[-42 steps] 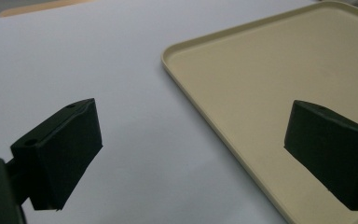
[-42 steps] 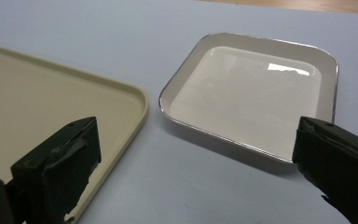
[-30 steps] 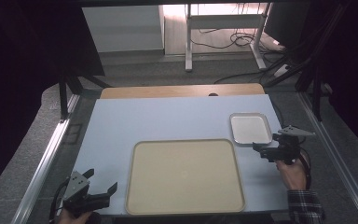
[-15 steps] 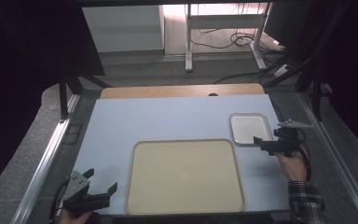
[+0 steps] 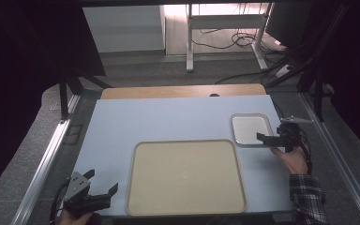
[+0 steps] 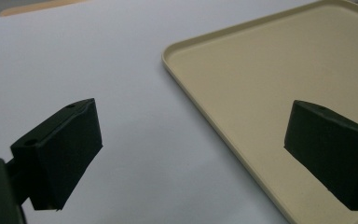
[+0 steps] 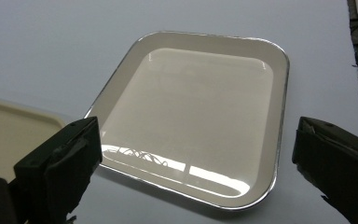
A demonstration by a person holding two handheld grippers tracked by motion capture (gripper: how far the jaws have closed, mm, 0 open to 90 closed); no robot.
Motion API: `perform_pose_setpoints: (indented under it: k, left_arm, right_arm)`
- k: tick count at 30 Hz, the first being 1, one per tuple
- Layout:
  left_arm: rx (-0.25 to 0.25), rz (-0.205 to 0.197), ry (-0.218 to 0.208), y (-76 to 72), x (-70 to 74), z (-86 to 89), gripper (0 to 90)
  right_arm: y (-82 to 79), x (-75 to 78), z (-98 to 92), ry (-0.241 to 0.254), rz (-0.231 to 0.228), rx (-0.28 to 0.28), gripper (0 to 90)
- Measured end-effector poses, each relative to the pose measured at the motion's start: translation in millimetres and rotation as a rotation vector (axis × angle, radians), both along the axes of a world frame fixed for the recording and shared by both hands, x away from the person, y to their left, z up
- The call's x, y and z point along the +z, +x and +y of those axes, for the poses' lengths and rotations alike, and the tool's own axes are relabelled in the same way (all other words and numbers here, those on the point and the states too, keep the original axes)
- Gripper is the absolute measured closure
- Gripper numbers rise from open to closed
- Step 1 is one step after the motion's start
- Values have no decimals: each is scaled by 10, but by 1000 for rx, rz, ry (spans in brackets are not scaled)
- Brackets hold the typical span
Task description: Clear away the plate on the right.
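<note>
At the lower left of the high view, a hand holds the left gripper (image 5: pixel 104 188) just off the near corner of the pale blue table (image 5: pixel 168 122). Its jaws are spread wide and hold nothing. In the left gripper view, one jaw hangs over the blue top and the other over the big tan tray (image 6: pixel 279 88).

The big tan tray (image 5: pixel 186 176) sits in the lower middle of the high view, close to the near edge (it is bare inside). No words or labels can be read on anything here.

To the right and a bit higher lies a small shiny tray (image 5: pixel 250 129), just beside the tan tray's far right corner. The right gripper (image 5: pixel 268 138) is at the small tray's near right edge, held by a hand (image 5: pixel 293 159) with a checked sleeve (image 5: pixel 307 197). In the right gripper view its jaws stand far apart, one on each side of the small shiny tray (image 7: pixel 200 116), gripping nothing.
</note>
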State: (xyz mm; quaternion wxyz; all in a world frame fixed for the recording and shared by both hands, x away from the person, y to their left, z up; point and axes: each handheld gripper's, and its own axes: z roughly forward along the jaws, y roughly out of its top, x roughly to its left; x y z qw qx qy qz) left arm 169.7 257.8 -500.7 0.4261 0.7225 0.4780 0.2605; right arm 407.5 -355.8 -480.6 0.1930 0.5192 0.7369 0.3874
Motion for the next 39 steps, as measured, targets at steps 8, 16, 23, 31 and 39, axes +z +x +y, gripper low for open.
perform_pose_setpoints:
  k: [8,16,23,31,39]
  left_arm:
    - [0,0,-2,0,0,3,37]
    - [0,0,-2,0,0,3,37]
    - [1,0,-2,0,0,4,37]
    - [2,1,-3,1,0,5,37]
    - [2,1,-5,1,-1,8,37]
  right_arm:
    - [113,-15,-89,16,26,-27,114]
    - [235,-41,-190,16,64,-64,194]
    - [336,-173,-292,27,92,-100,335]
    - [415,-224,-356,55,120,-120,553]
    - [506,-277,-368,69,158,-151,723]
